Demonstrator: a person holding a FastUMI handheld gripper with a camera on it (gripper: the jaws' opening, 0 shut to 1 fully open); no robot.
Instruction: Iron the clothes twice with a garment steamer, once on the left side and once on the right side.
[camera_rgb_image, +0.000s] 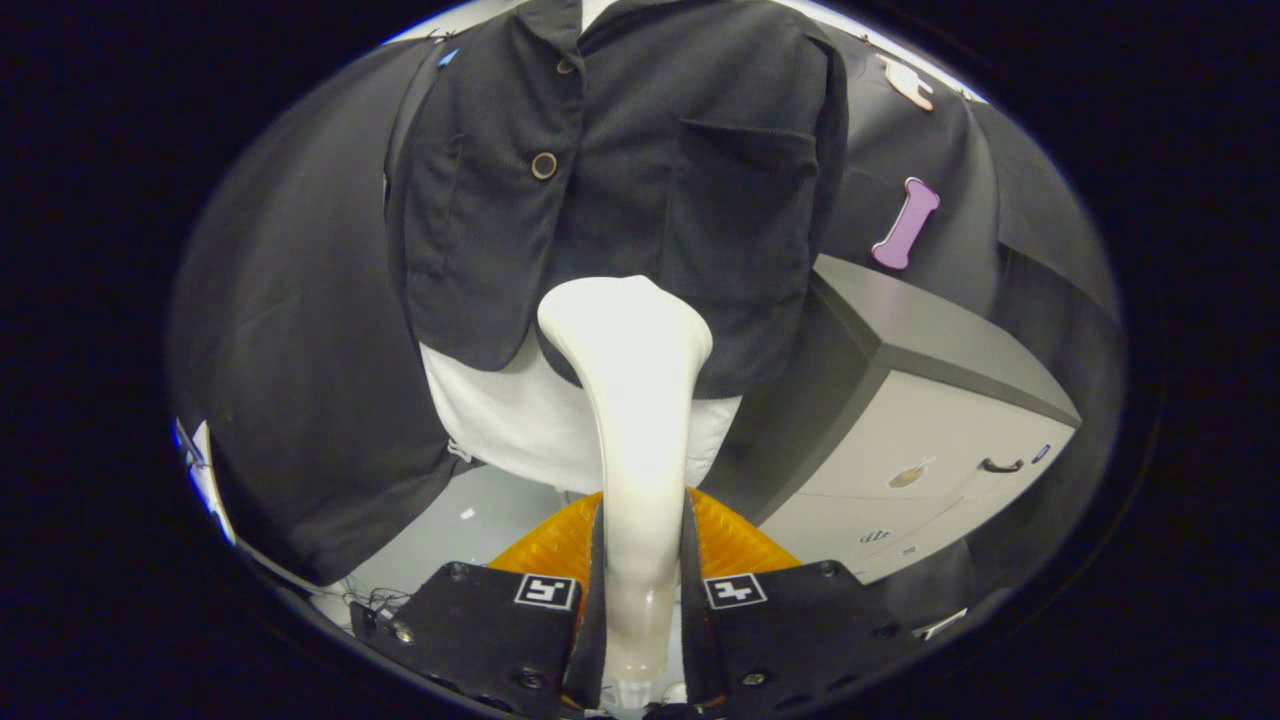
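Gripper view: fingers closed on the steamer, its head near the dark jacket's lower hem, roughly at the middle (touching or not, I can't tell). A pass seems underway; next needs a steady stroke along one side.

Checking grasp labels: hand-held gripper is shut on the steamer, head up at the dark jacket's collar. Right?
Not the collar. The gripper view shows the hand-held gripper shut on the steamer, but its head is at the dark jacket's lower hem, over the white layer beneath.
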